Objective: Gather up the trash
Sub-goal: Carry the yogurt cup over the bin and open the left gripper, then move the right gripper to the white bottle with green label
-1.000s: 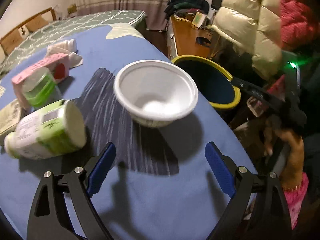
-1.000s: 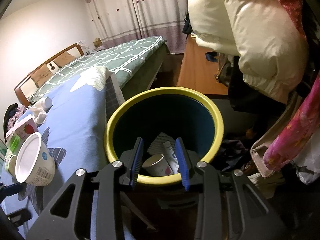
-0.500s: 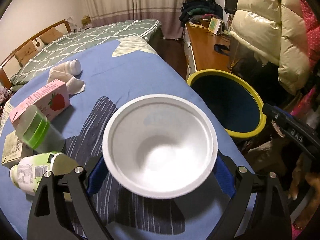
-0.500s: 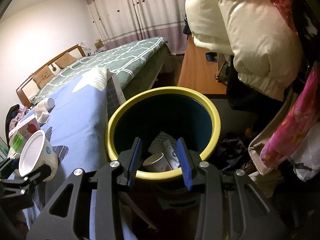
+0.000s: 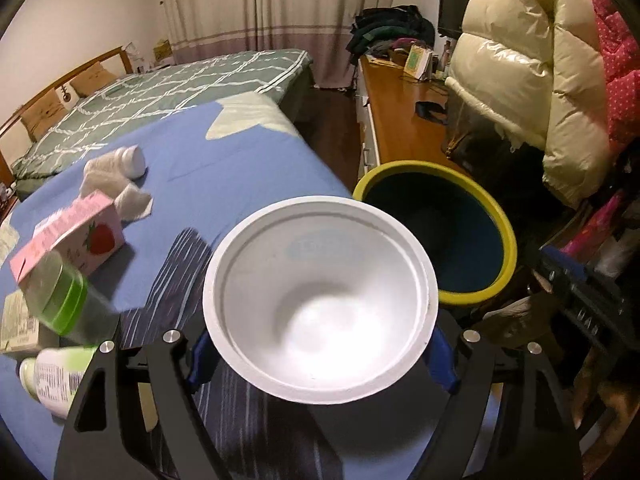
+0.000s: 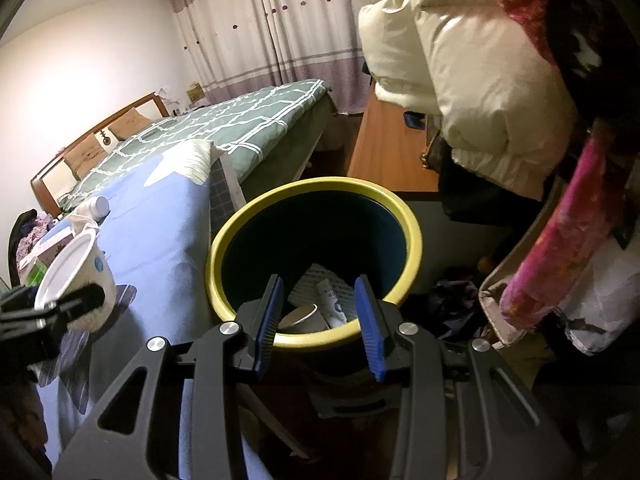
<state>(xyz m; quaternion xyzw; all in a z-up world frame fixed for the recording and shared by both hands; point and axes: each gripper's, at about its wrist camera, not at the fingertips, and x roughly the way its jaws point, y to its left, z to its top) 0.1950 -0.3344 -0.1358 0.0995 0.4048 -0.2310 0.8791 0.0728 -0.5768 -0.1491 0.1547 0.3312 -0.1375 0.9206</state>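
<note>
A white foam bowl [image 5: 320, 300] sits between the blue pads of my left gripper [image 5: 320, 360]. The jaws are closing and both pads press on the bowl's sides. In the right wrist view the same bowl [image 6: 76, 264] tilts in that gripper [image 6: 60, 308] above the blue sheet. A yellow-rimmed trash bin [image 5: 500, 232] stands just right of the bed edge. My right gripper [image 6: 319, 296] hangs over the bin [image 6: 416, 240], open, with nothing between its fingers. Inside the bin lie a paper cup [image 6: 302, 318] and a white tube [image 6: 332, 304].
On the blue sheet [image 5: 240, 168] at the left lie a pink strawberry carton [image 5: 76, 236], a green-lidded clear jar [image 5: 56, 292], a white-and-green bottle [image 5: 56, 372] and a crumpled tissue [image 5: 116, 188]. A wooden desk [image 5: 400, 128] and hanging coats [image 5: 520, 80] crowd the right.
The bowl, which stood ahead of the left gripper, is now between its jaws, and they have narrowed onto it. The bin looks nearer in the left view. The right gripper has kept still.
</note>
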